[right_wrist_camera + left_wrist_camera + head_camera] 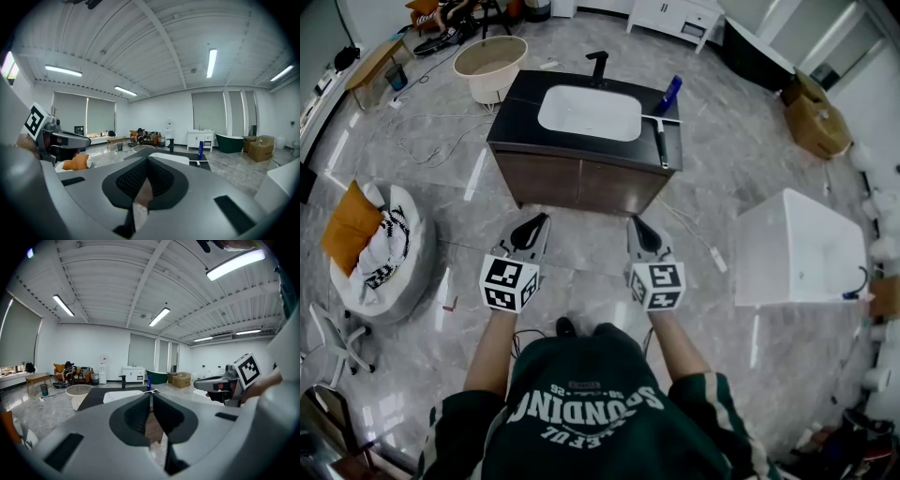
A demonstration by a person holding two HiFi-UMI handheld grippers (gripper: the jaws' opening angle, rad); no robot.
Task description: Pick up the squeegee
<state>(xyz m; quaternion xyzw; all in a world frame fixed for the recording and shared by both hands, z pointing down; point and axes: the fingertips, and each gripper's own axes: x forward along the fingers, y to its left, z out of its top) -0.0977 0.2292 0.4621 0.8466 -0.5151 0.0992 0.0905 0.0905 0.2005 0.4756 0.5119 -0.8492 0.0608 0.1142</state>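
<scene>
1. Now, the biggest piece first: the counter (517,111) stands ahead of the person across open floor, with the sink (589,112) sunk in its middle.
2. And there's the squeegee (661,139), lying at the counter's right end beside the sink, just near of the bottle (669,94) at the far right corner. Its blade sits crosswise on the far side and the handle runs back to the near edge, so the long axis points roughly at the person.
3. The right gripper (637,223) is the nearer one. The squeegee lies ahead of it and a touch to its right, still well apart. The left gripper (541,219) faces the counter's left half and is farther off.
4. Both are held out in front of the body, side by side, noses toward the counter and dipped slightly.
5. On the right gripper the jaws are pressed together with nothing between them. The left one's meet at the tips too, also empty.
6. This looks like the right hand's job: reach forward, spread the jaws, then close across the handle.
</scene>
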